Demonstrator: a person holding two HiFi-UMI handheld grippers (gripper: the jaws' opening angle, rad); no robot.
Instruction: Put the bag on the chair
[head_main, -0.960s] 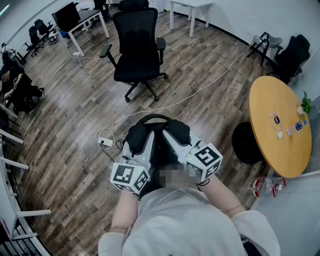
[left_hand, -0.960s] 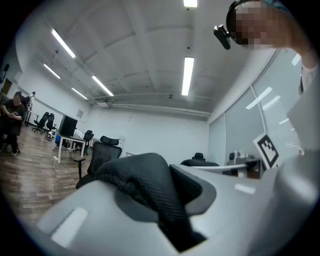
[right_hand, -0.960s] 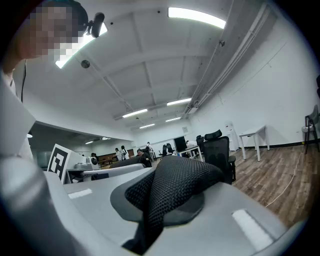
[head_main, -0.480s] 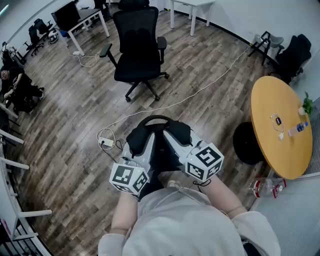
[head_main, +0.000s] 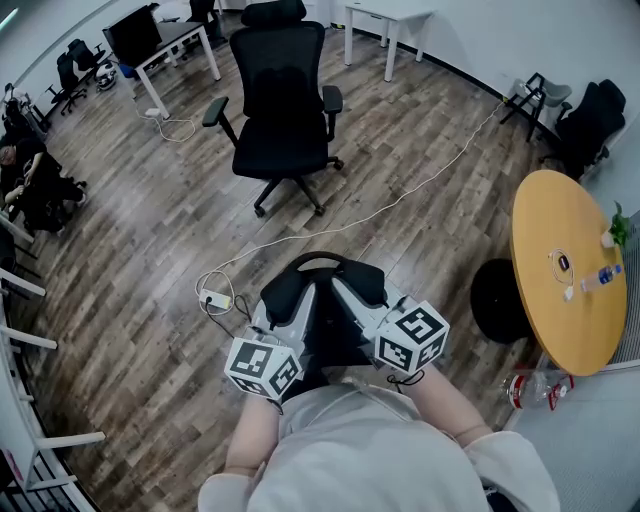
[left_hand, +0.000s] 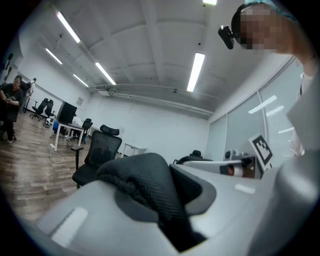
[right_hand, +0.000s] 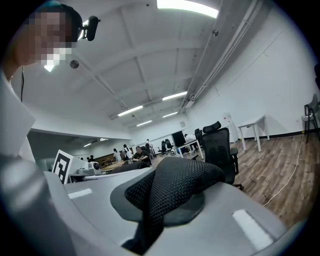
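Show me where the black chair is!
In the head view the black chair stands at top centre on the wood floor, ahead of the bag.

An open-plan office, that was the setting, no doubt about it. A black office chair (head_main: 283, 110) on a five-star wheeled base stood out in the open on the wood-plank floor (head_main: 130, 300). White desks (head_main: 185, 38) lined the far side, one carrying a dark monitor (head_main: 133, 34), with more swivel chairs (head_main: 76, 62) parked beside them. A round wooden meeting table (head_main: 560, 320) sat at the right, and a white power strip (head_main: 215, 298) lay on the boards. Overhead, long strip lights (left_hand: 196, 72) crossed a white ceiling. A glass partition (left_hand: 265, 117) closed one side, and people (right_hand: 135, 151) were gathered at desks far back.
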